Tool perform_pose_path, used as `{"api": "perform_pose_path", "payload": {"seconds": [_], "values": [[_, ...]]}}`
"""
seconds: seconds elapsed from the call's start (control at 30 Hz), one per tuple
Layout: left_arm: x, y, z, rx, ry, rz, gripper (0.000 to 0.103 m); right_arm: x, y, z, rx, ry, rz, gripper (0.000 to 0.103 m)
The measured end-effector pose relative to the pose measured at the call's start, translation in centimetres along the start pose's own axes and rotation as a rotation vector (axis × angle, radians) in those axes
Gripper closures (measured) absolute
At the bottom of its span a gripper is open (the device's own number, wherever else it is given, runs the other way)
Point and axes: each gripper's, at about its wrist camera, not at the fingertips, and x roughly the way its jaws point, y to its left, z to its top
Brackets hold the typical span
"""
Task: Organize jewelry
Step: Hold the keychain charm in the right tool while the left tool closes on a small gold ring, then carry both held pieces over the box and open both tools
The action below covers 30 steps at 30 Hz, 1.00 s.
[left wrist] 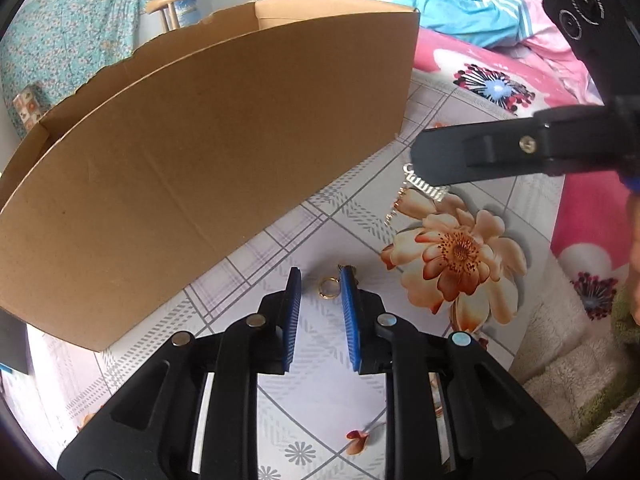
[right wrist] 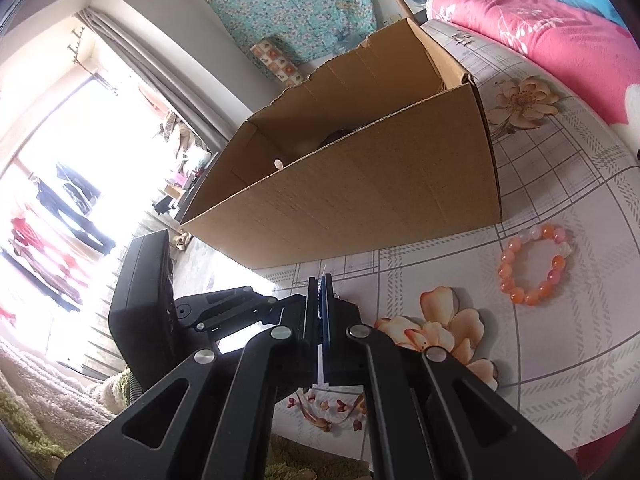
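My left gripper [left wrist: 322,276] points down at the flowered tablecloth [left wrist: 320,240] and stands open. A small gold ring [left wrist: 329,288] lies on the cloth between its blue pads [left wrist: 294,312], nearer the right one, and neither pad presses on it. My right gripper [left wrist: 420,160] reaches in from the right with its tip over a silver chain [left wrist: 426,191]. In its own view the right gripper [right wrist: 320,280] is shut, pads together. I cannot tell whether it pinches the chain. An orange and pink bead bracelet [right wrist: 534,264] lies on the cloth to its right.
An open cardboard box [left wrist: 200,152] stands on the table just beyond both grippers, its tall wall [right wrist: 360,200] close to the fingertips. Pink floral bedding [right wrist: 560,40] and a blue garment [left wrist: 440,0] lie behind the table. A fluffy rug [right wrist: 40,380] lies below the table's edge.
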Motion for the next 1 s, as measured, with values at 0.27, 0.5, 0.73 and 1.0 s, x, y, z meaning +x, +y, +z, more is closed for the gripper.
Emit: {"api": "perform_pose_path", "payload": {"seconds": [0.27,0.5,0.73,1.0], "values": [[0.4,-0.3,0.2,0.010,0.007,-0.023,0.092,0.4,-0.8,-0.2,0.019,0.005,0.003,0.101],[0.2,-0.5,-0.1,0.013,-0.005,-0.011,0.094,0.4,-1.0,0.0,0.015,-0.001,0.006,0.101],[-1.1,0.1,-0.5,-0.006,-0.027,-0.004,0.094,-0.4,0.0,0.0,-0.012,-0.023,-0.008,0.101],[-6.0,0.4,0.2,-0.015,-0.120,0.011,0.094,-2.1,2.5,1.1,-0.073,-0.082,0.007,0.101]]}}
